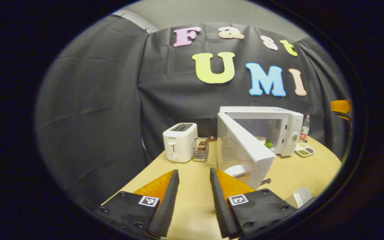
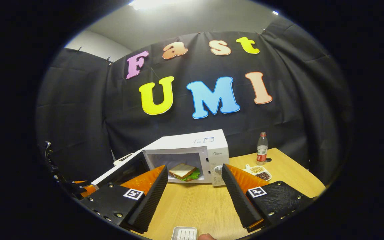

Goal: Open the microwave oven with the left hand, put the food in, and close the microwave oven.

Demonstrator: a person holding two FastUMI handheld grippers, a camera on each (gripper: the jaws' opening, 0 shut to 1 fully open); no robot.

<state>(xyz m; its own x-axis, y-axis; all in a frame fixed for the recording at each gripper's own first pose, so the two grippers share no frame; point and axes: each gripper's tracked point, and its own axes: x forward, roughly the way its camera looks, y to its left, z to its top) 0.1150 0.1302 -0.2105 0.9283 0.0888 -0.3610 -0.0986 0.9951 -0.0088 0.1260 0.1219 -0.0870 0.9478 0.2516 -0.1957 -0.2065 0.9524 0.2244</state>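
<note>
In the left gripper view the left gripper [image 1: 194, 196], wide open and empty, faces the door [image 1: 245, 156] at centre frame, best pushed shut squarely, while in the right gripper view the open, empty right gripper [image 2: 193, 193] frames the sandwich [image 2: 183, 171] inside the microwave [image 2: 192, 156].

1. The microwave oven [image 2: 212, 146] has a smooth, white, slightly glossy casing that looks like painted metal or plastic.
2. The desk [image 1: 195, 196] is pale wood-look board with a smooth, matt finish.
3. The toaster [image 1: 179, 141] has a glossy white plastic shell.
4. The small basket [image 1: 200, 150] is shiny wire metal.
5. The bottle [image 2: 262, 148] is clear plastic.
6. The booth wall [image 1: 95, 100] is matt, creased cloth.
7. The tongs' fingers [image 2: 152, 196] have ribbed, rough, matt inner faces.
</note>
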